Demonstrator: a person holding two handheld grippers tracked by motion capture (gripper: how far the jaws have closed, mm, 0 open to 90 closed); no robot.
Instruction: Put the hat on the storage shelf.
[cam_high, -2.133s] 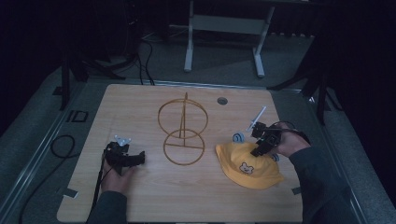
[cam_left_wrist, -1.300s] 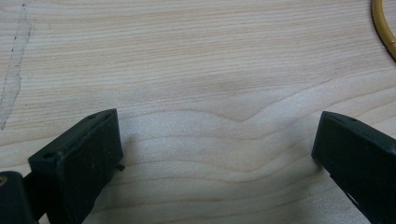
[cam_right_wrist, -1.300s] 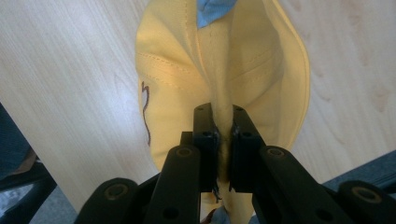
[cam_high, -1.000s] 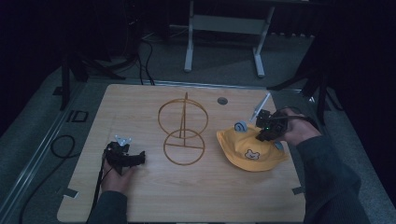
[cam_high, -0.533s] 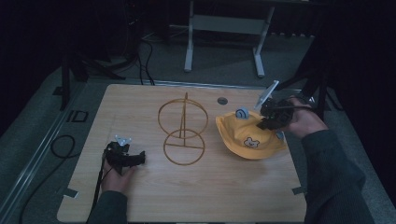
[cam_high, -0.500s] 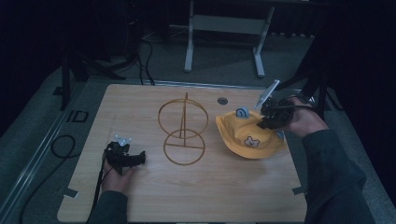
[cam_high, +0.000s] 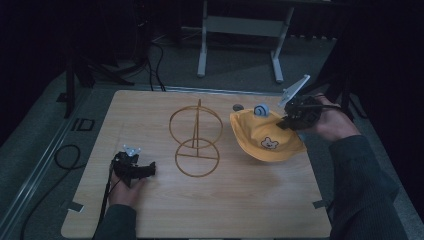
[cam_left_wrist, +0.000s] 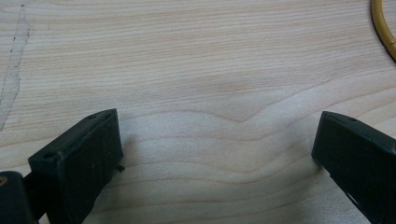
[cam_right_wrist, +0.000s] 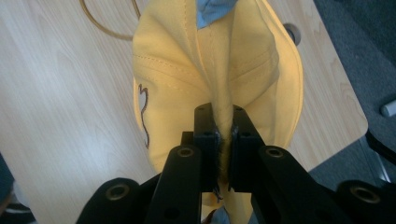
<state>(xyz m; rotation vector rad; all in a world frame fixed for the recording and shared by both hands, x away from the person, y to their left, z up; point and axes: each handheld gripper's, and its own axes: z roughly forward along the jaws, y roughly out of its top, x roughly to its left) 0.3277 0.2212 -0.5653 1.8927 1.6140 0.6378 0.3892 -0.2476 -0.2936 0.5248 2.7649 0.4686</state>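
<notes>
High view | one yellow hat (cam_high: 265, 140) | one wire stand (cam_high: 196, 140) | two grippers: left (cam_high: 134, 169), right (cam_high: 300, 112)

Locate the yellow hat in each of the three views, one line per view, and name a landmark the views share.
High view: the yellow hat is right of centre, its edge at the right gripper.
Left gripper view: the hat is not in this picture.
Right gripper view: the hat fills the centre, its fabric pinched between the jaws.
Shared landmark: the gold wire stand, a curved sliver at top right in the left gripper view and at top left in the right gripper view.
</notes>
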